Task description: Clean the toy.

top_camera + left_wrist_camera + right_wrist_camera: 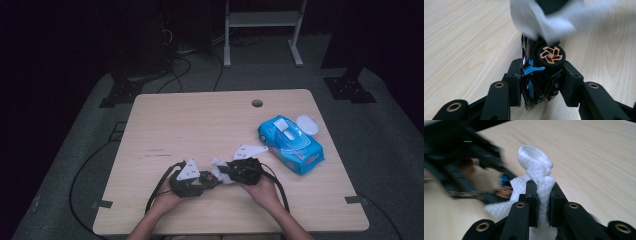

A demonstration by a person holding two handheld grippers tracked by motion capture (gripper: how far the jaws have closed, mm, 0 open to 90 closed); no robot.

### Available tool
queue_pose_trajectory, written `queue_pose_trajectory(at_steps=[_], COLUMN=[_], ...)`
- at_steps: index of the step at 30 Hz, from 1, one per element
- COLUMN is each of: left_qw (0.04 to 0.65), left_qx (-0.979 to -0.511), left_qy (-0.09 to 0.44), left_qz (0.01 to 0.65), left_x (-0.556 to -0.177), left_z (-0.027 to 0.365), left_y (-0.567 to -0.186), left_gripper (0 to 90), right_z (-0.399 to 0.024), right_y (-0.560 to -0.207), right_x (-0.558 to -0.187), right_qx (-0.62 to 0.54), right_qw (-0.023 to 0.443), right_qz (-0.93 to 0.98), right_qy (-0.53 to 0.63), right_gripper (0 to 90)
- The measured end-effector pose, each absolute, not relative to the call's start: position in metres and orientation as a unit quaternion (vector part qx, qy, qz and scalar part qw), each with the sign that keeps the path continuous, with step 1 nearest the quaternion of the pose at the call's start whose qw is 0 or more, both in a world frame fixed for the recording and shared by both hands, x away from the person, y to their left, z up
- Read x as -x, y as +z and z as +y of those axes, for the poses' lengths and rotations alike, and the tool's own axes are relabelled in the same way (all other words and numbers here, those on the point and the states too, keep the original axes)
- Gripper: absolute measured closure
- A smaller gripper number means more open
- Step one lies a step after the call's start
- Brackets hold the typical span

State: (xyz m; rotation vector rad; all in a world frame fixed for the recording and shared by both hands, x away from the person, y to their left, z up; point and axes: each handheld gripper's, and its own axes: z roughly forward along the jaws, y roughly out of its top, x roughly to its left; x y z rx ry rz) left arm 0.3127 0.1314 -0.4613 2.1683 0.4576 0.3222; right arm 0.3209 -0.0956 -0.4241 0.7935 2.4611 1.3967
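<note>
Item: one toy car [541, 72], black with blue trim and a copper-spoked wheel, clamped between the jaws of the left gripper [541, 82]. It sits low over the near middle of the table [200, 125], held in front of the person, wheel facing the gripper's camera.

Item: one white wipe [537, 173], bunched and twisted, pinched tight between the jaws of the right gripper [543, 203]. A loop of it stands up past the jaw tips and a loose flap hangs to the side; from the left gripper view the wipe lies against the upper part of the car, blurred.

Item: one blue pack of wipes [290, 145], lying on the right part of the table with its lid [306, 124] flipped open, well apart from both grippers [192, 181] [240, 170].

Item: two grippers, one in each hand, meeting tip to tip in the high view. One table, with one round hole [257, 103] near its far edge.

Risks, as I judge them:
- The car is gripped across a narrow, angular body; a firm rub from the wipe could twist it in the jaws or push it out onto the table.
- The wipe is held only by a thin twisted neck; dragging it over the wheel could pull it free.
- The loose flap could snag on the wheel spokes.
- Jaw tips so close could knock together.
</note>
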Motion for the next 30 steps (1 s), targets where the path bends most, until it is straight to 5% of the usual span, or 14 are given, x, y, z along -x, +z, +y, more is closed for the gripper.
queue_pose_trajectory(at_steps=[12,21,30], left_qw=[0.434,0.434,0.432], left_qx=[-0.873,-0.873,-0.873], left_qy=[0.129,0.128,0.127], left_qz=[0.182,0.183,0.186], left_x=[-0.313,-0.313,-0.313], left_z=[0.132,0.134,0.136], left_y=[-0.461,-0.46,-0.46], left_gripper=[58.1,58.1,58.1], right_z=[-0.116,-0.091,-0.131], right_y=[-0.426,-0.424,-0.426], right_x=[-0.331,-0.317,-0.336], right_qx=[-0.295,-0.249,-0.32], right_qw=[0.121,0.115,0.141], right_qz=[0.826,0.842,0.818], right_qy=[0.464,0.464,0.457], right_gripper=[79.9,79.9,79.8])
